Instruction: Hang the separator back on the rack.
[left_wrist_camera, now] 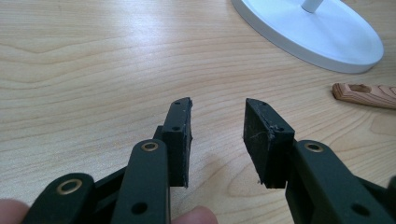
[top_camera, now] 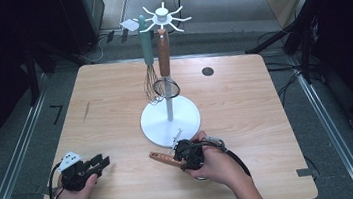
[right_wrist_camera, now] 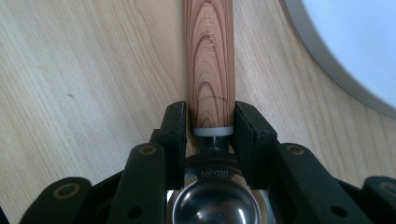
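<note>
While the high view puts the whole table (top_camera: pixel 112 86) on show, with the white rack (top_camera: pixel 170 118) standing mid-table and a teal-handled whisk (top_camera: pixel 148 57) plus a wood-handled strainer (top_camera: pixel 164 65) hung from its arms, the finer stuff is only picked up by the gripper views. From above, the wood-handled utensil (top_camera: pixel 163 159) is seen lying flat on the table at roughly 6 o'clock from the rack's base, with its long axis running 3-to-9 and the handle tip pointed toward 9 o'clock.

Up close in the right gripper view, the right gripper (right_wrist_camera: pixel 210 123) is seen clamped on that utensil (right_wrist_camera: pixel 210 60) right at the neck, where the wood meets a pale collar; a pad is pressed against each side. The handle is pointed straight out to 12 o'clock there, and a shiny metal head is tucked under the jaws. "SUS 304" can be read stamped on the steel, upside down. Lettering on the wood is too faint to be made out.

At about 8 o'clock from the rack, the left gripper (left_wrist_camera: pixel 217 126) is held with jaws apart and nothing between them.
</note>
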`<state>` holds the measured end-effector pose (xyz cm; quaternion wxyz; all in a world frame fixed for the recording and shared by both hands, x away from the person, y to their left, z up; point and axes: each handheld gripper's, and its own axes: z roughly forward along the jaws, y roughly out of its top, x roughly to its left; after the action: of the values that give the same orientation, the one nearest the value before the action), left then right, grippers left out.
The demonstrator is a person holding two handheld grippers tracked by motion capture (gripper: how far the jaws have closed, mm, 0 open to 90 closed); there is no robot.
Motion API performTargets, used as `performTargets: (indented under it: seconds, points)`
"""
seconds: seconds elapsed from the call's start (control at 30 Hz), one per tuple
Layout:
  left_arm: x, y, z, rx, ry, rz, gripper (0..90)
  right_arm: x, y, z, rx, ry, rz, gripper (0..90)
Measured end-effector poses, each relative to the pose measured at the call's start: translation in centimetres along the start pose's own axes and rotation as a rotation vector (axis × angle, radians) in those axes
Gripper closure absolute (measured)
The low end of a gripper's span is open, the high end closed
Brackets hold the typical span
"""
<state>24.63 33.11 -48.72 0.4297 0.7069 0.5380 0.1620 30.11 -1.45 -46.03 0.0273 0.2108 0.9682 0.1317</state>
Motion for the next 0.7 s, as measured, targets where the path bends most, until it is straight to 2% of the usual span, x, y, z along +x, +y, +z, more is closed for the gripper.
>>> performTargets:
  seconds: [0.1, 0.17, 0.3, 0.37, 0.4, 0.43, 0.5, 0.6, 0.7]
  points:
    - [0.0, 0.0, 0.0, 0.0, 0.006, 0.003, 61.8, 0.3, 0.6, 0.0, 0.052, -0.014, 0.01, 70.0]
    - [-0.1, 0.0, 0.0, 0.001, 0.009, 0.004, 60.7, 0.7, 1.1, 0.1, 0.083, -0.015, 0.0, 71.2]
    - [0.0, 0.0, 0.0, -0.009, 0.012, -0.008, 55.9, 1.1, 1.3, 0.1, 0.092, -0.022, 0.015, 71.7]
    - [0.1, 0.0, 0.0, -0.015, 0.039, -0.018, 49.7, 1.0, 1.0, 0.1, 0.062, -0.017, -0.004, 71.8]
    - [0.1, 0.0, 0.0, -0.017, 0.042, -0.018, 47.4, 1.2, 0.6, 0.0, 0.024, -0.021, 0.002, 71.9]
    - [0.1, 0.0, 0.0, -0.019, 0.053, -0.022, 45.9, 1.2, 0.5, 0.0, 0.015, -0.023, -0.002, 72.0]
    - [0.1, 0.1, 0.0, -0.015, 0.076, -0.023, 38.8, 1.5, 0.0, 0.0, -0.035, -0.053, 0.014, 72.0]
    - [0.0, 0.1, 0.0, -0.015, 0.11, -0.025, 28.7, 1.3, -0.8, 0.0, -0.111, -0.04, 0.048, 72.0]
    - [0.0, 0.1, 0.0, -0.016, 0.125, -0.029, 25.5, 1.3, -1.4, -0.6, -0.144, -0.045, 0.068, 72.0]
